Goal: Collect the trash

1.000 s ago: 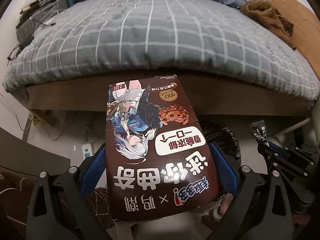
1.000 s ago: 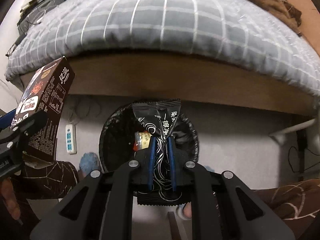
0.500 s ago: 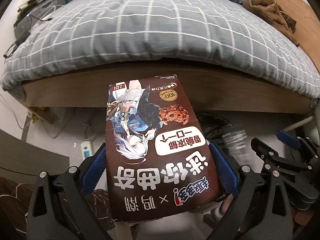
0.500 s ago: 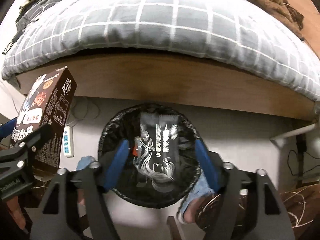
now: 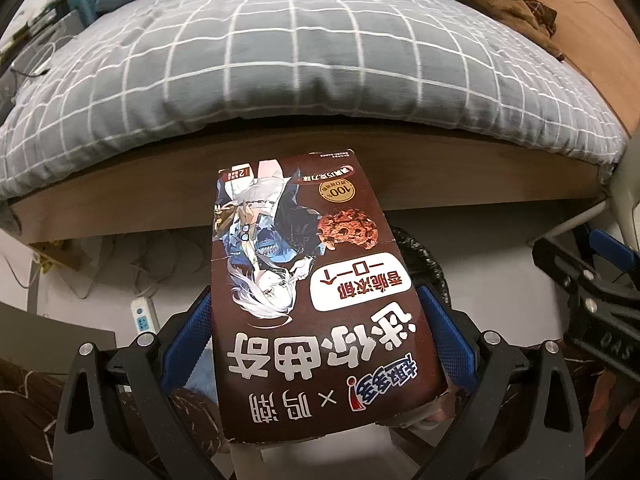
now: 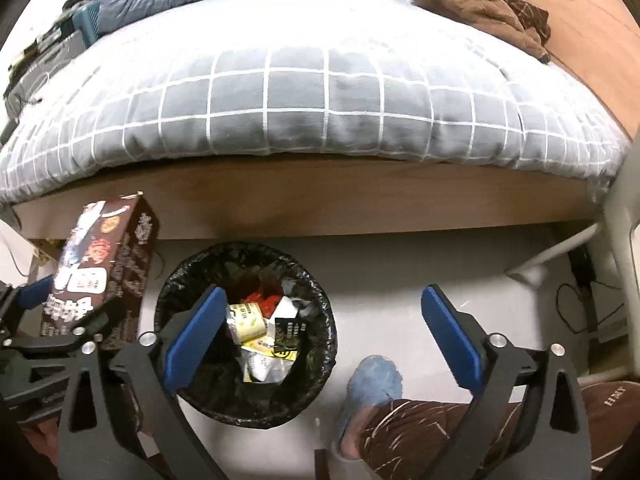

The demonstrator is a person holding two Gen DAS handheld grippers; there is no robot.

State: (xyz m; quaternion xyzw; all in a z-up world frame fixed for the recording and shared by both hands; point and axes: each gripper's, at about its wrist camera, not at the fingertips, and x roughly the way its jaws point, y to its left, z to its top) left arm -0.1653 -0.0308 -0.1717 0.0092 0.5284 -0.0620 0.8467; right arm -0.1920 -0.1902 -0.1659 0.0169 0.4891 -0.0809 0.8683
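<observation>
One piece of trash is waiting to go in: the tall brown cardboard biscuit box (image 5: 320, 300) with a printed cartoon figure and large white lettering. The left gripper (image 5: 320, 332) is clamping it by its two narrow sides, blue pads pressing the cardboard, so the box is sticking up and forward out of the jaws. In the right wrist view the same box (image 6: 100, 272) is hanging just left of the round bin lined with a black plastic bag (image 6: 244, 332), beside the rim rather than over the mouth.

The right gripper (image 6: 320, 340) is standing with its jaws as wide as they go, having just been opening, and nothing is lying between them; its left blue pad (image 6: 196, 336) is overlapping the bin's mouth in the picture. Wrappers are already lying in the bin.

My judgement: the step in hand is dropping the box. Doing it well is meaning carrying the box sideways until its lower end is sitting over the middle of the opening, tipping it end-down because it is long against the mouth, then opening only once it is clear of the rim. The empty right gripper is needing to be out of the way first.

A blue slipper (image 6: 372, 384) and a brown patterned trouser leg (image 6: 420, 432) are showing just right of the bin, on the pale floor (image 6: 400, 272) below the wooden bed frame (image 6: 320, 200) and the grey checked quilt (image 6: 304, 112).
</observation>
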